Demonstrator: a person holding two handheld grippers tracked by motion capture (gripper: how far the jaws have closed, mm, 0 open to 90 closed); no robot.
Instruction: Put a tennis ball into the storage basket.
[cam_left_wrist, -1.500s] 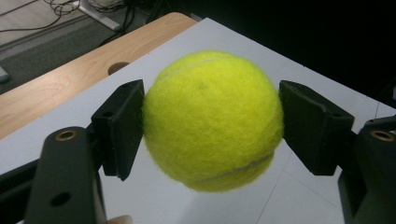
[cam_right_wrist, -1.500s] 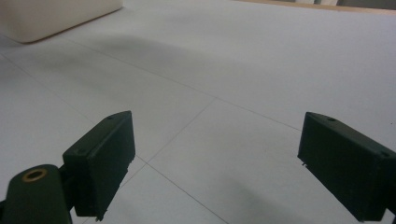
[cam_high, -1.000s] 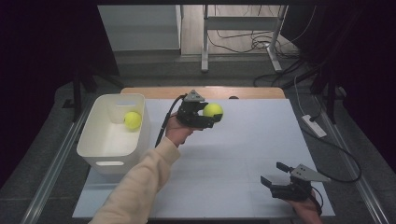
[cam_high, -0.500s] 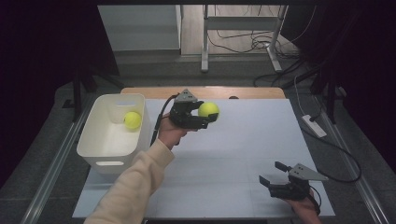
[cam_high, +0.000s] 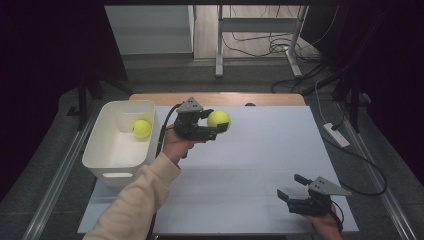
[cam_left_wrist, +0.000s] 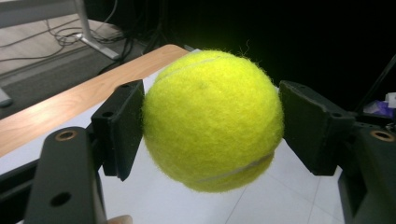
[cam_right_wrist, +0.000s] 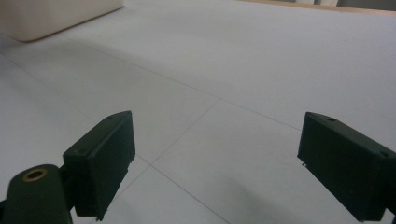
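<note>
left tool (cam_high: 219, 128): clamped on the tennis ball (cam_high: 218, 119), one pad on each side of it, held above the table (cam_high: 260, 150) near its far edge.
ball in the left gripper view: the tennis ball (cam_left_wrist: 212, 120) sits squarely between the two black pads, both pressing its sides, its lower half hanging clear of the white surface below.
bin (cam_high: 102, 150): white, at the table's left side, just beside the left hand; it is apart from the held ball.
second ball (cam_high: 142, 128): lies inside the bin, toward its far right corner.
right tool (cam_high: 294, 187): jaws wide apart, nothing between them, low over the table's near right corner, well apart from the held ball.
right gripper view: right tool (cam_right_wrist: 212, 163) over bare white table.
</note>
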